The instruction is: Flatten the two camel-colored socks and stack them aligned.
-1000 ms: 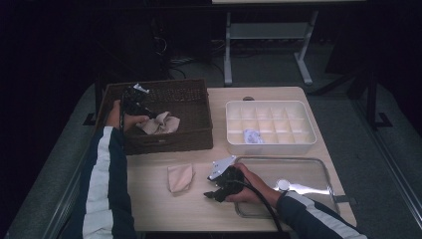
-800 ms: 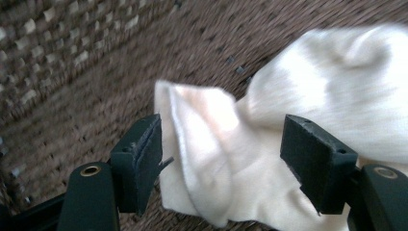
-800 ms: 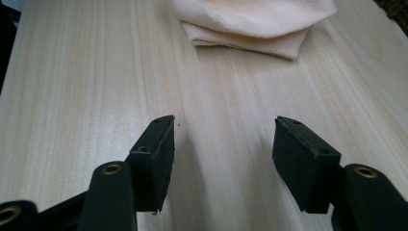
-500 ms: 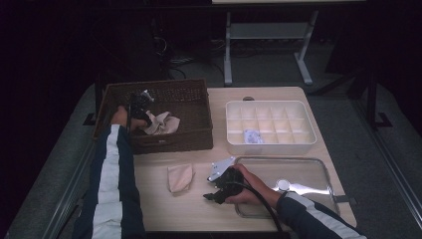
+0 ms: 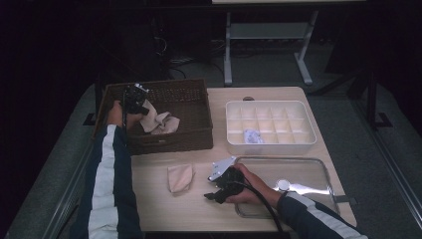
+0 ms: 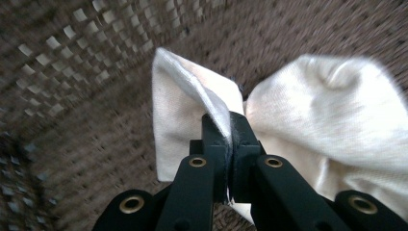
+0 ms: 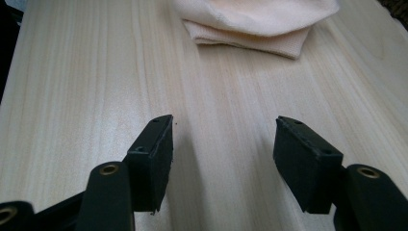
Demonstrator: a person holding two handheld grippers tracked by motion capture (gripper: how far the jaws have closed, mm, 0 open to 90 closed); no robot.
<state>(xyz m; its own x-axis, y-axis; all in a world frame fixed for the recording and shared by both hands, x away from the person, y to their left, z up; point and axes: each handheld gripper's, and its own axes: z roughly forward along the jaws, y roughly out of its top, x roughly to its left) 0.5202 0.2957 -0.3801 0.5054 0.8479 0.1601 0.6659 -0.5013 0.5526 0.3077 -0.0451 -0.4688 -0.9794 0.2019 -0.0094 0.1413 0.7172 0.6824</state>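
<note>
Left gripper (image 6: 226, 126) having just been closing, now pinching edge of cream cloth (image 6: 187, 110) inside wicker basket (image 5: 184, 99), gripping hem for clean lifting out. Right gripper (image 7: 221, 144) resting with jaws apart, nothing between, waiting on table (image 7: 72, 72) near folded cloth (image 7: 250, 24).

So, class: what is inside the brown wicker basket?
Inside the wicker basket lie crumpled cream cloths. The left gripper reaches in, shut on a cloth's edge. Whatever lies beneath the cloths is covered, so I cannot tell.
</note>
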